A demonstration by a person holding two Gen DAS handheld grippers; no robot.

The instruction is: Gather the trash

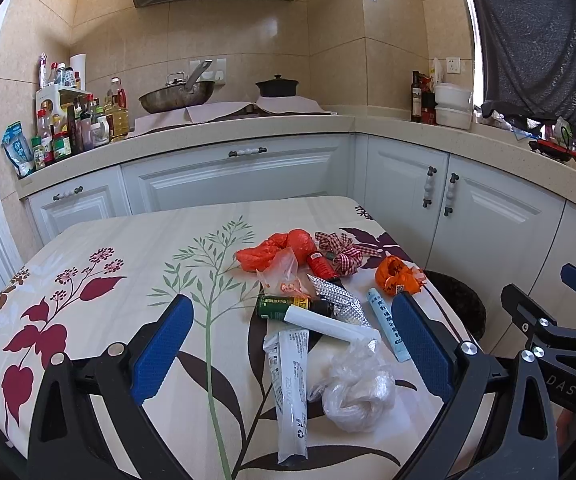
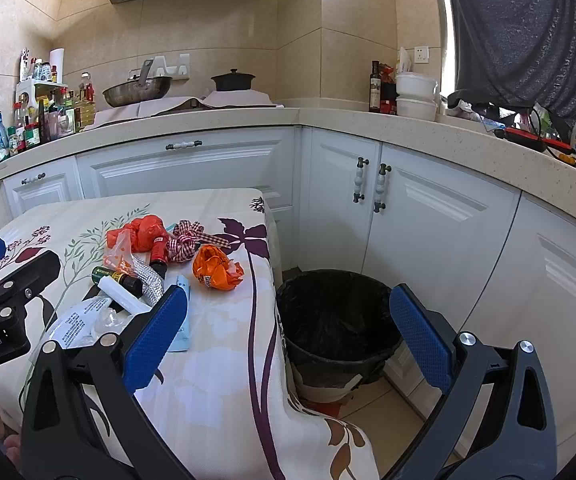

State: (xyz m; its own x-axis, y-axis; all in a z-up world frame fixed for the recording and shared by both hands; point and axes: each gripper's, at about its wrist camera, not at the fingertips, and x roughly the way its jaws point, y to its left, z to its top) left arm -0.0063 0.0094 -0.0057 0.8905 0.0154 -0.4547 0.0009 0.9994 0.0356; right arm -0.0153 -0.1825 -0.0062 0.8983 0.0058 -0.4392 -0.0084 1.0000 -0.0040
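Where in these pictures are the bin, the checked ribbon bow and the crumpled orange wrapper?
Bin (image 2: 338,354): right wrist view, front wall below the rim.
Bow (image 2: 184,242): right wrist view, middle of its loops.
Orange wrapper (image 2: 216,268): right wrist view, centre of the crumpled ball.

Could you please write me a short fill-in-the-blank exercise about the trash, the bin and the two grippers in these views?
1. The round trash bin on the floor beside the table is lined with a bag coloured ____.
2. The left gripper and the right gripper both have their jaws ____.
3. The crumpled orange wrapper lies on the floral ____.
4. The finger pads are coloured ____.

Missing words: black; open; tablecloth; blue
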